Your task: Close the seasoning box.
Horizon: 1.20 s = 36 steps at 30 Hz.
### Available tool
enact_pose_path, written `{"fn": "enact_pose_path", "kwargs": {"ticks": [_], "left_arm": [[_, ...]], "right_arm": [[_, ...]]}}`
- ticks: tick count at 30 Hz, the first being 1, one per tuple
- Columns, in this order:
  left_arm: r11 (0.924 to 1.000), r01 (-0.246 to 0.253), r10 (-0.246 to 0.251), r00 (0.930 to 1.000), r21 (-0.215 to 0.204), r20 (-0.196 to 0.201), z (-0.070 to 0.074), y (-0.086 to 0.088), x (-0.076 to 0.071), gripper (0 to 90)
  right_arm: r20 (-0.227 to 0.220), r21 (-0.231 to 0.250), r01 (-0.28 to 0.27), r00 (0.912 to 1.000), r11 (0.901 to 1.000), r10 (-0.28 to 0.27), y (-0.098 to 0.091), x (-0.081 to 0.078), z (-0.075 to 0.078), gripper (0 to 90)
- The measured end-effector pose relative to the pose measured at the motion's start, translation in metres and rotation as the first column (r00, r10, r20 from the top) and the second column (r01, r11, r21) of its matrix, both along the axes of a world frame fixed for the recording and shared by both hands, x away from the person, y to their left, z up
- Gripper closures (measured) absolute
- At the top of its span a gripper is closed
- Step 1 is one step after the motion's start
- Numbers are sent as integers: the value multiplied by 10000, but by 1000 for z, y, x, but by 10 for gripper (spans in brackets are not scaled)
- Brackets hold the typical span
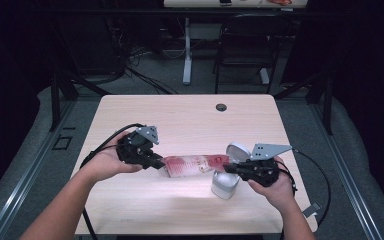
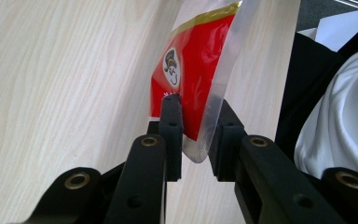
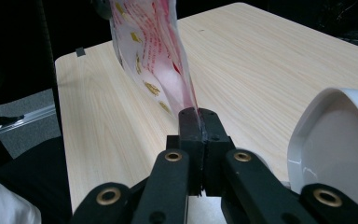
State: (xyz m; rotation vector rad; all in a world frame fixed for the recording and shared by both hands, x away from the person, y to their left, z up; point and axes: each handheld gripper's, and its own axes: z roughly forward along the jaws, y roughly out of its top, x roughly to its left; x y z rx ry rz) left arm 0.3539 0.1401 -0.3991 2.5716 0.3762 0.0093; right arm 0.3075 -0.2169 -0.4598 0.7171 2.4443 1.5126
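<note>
- The red snack packet (image 1: 192, 165) hangs stretched above the counter (image 1: 180, 120), between both tools.
- Right tool (image 3: 198, 113) is clamped tight on one packet edge, beside the open white lidded container (image 1: 226, 184).
- Left tool (image 2: 196, 106) stands slightly parted around the clear sealed edge, not pinching.
- To tear cleanly, I'd say the left should bite firmly first.
</note>
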Motion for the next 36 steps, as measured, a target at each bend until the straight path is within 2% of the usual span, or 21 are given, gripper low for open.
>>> {"fn": "enact_pose_path", "kwargs": {"ticks": [10,13,20,25,36], "left_arm": [[9998,-179,178,9998,-112,-37,-16,5,-2,760],[9992,-248,246,9997,-315,-70,-21,7,-4,759],[9982,-421,424,9991,-435,57,-31,10,-8,751],[9986,-448,455,9987,-284,237,-36,10,-11,745],[9964,-656,669,9975,-532,219,-49,14,-16,745]], "right_arm": [[114,16,52,9999,10000,-52,4,-2,2,900],[139,5,55,9999,10000,-55,5,-2,2,900],[209,33,42,9998,10000,-43,8,-3,3,900],[285,8,67,9996,10000,-67,10,-4,3,900],[333,67,103,9994,9999,-105,14,-5,6,900]]}}
